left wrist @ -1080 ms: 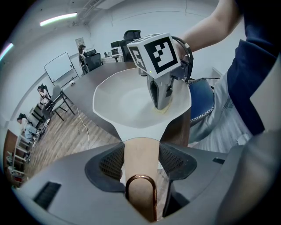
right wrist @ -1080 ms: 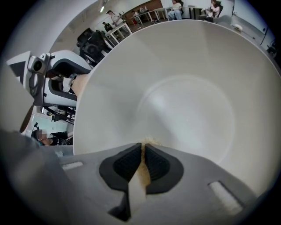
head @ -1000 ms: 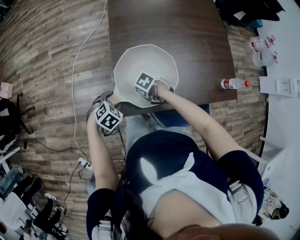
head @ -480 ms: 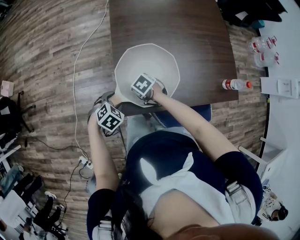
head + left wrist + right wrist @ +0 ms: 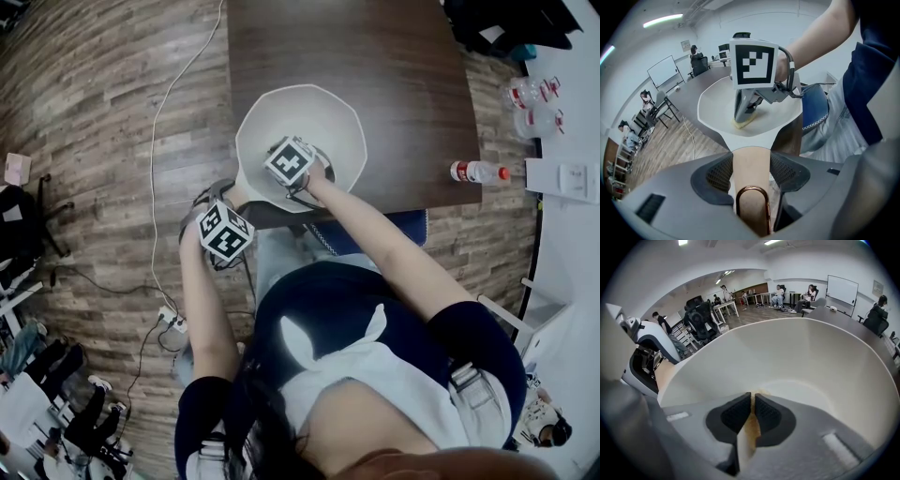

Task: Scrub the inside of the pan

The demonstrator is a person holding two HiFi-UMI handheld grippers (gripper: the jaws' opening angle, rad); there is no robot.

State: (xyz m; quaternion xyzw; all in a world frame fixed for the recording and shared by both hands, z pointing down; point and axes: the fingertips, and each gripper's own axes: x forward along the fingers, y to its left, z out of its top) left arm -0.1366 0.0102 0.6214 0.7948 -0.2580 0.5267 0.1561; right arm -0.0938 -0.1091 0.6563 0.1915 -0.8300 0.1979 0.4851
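A white pan (image 5: pixel 309 117) sits at the near edge of the dark table (image 5: pixel 375 56). Its tan wooden handle (image 5: pixel 750 171), with a copper hanging loop, is clamped between the pads of my left gripper (image 5: pixel 751 169). In the head view the left gripper (image 5: pixel 223 214) is at the pan's near left. My right gripper (image 5: pixel 292 171) reaches down into the pan, shut on a thin yellow sponge (image 5: pixel 743 123). The right gripper view shows the sponge (image 5: pixel 750 430) squeezed between that gripper's (image 5: pixel 753 401) pads over the pan's white inside (image 5: pixel 797 362).
A plastic bottle with a red cap (image 5: pixel 476 172) lies near the table's right edge. More bottles (image 5: pixel 532 103) stand on a white surface at the right. A cable (image 5: pixel 155 141) runs across the wooden floor on the left. A blue chair seat (image 5: pixel 375 230) shows under the table edge.
My right gripper has slid with the sponge from the pan's near right toward its left and turned. The left gripper has kept its hold on the handle in place.
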